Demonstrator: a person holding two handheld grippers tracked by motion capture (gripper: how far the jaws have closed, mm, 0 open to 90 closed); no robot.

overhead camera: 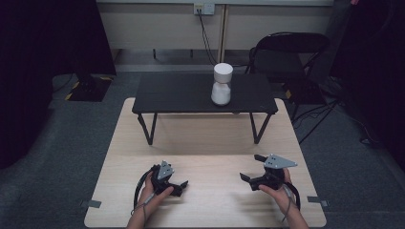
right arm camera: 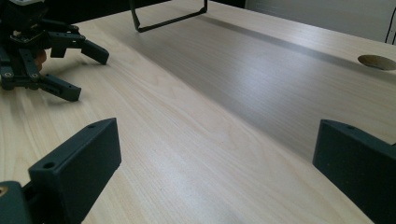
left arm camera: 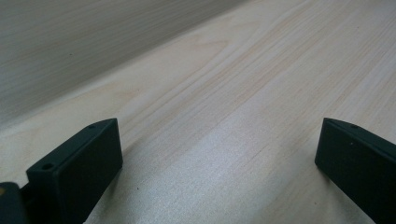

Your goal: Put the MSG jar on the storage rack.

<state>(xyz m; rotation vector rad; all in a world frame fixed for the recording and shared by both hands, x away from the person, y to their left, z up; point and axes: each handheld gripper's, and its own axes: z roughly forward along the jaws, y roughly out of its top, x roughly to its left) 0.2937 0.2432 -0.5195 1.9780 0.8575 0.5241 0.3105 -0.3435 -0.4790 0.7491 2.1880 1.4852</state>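
Note:
A jar [overhead camera: 222, 85] with a white lid and white contents stands upright on a low black stand [overhead camera: 181, 95] at the far side of the light wooden table [overhead camera: 205, 138]. My left gripper [overhead camera: 181, 187] is held low over the table's near left, pointing right, its jaws wide apart with nothing between them [left arm camera: 217, 158]. My right gripper [overhead camera: 250, 167] is at the near right, pointing left, and stands open and empty too [right arm camera: 215, 163]. The right gripper view also catches the left gripper [right arm camera: 86, 74] across the table.
A black folding chair [overhead camera: 291, 52] stands behind the table at the right. A dark floor base [overhead camera: 88, 88] sits at the back left. One wire leg [right arm camera: 168, 18] of the stand rests on the wood. The tabletop has a round hole [right arm camera: 377, 61].

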